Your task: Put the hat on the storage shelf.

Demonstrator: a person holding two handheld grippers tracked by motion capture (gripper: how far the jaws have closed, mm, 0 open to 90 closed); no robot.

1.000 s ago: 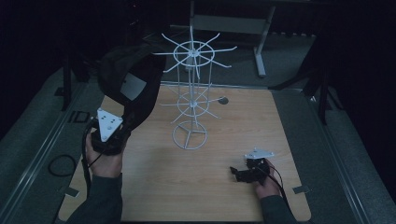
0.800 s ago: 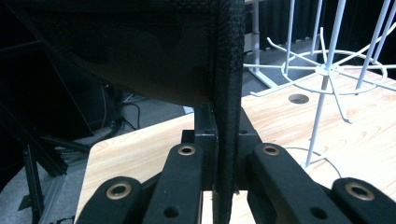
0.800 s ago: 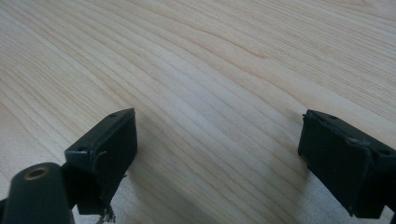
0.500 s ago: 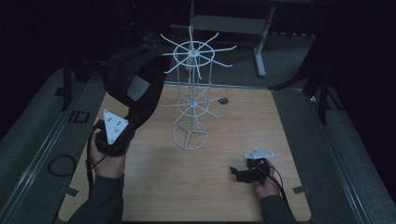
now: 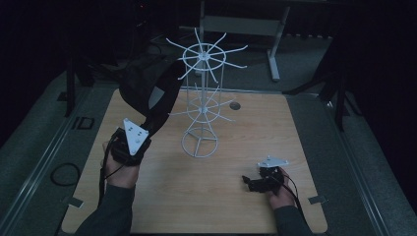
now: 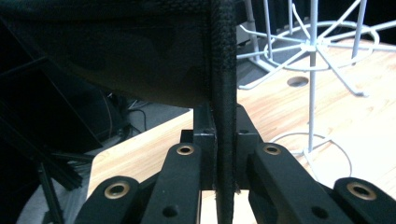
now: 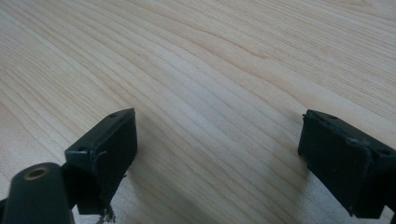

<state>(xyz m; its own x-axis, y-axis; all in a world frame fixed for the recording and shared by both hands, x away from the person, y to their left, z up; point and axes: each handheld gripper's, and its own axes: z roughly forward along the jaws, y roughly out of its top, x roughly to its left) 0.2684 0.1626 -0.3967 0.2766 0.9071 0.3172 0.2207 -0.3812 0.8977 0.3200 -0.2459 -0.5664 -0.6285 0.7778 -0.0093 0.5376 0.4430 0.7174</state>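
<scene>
Both grippers sat over the wooden table (image 5: 162,206). Left gripper (image 6: 224,140) had its jaws clamped on a black strap (image 6: 223,93) — the woven band ran up between the pads to a dark bag (image 5: 147,91), which hung off the table's left edge, just beside the white wire rack (image 5: 201,98). Right gripper (image 7: 217,140) lay low over bare wood near the right front — jaws wide apart, nothing between them.
</scene>
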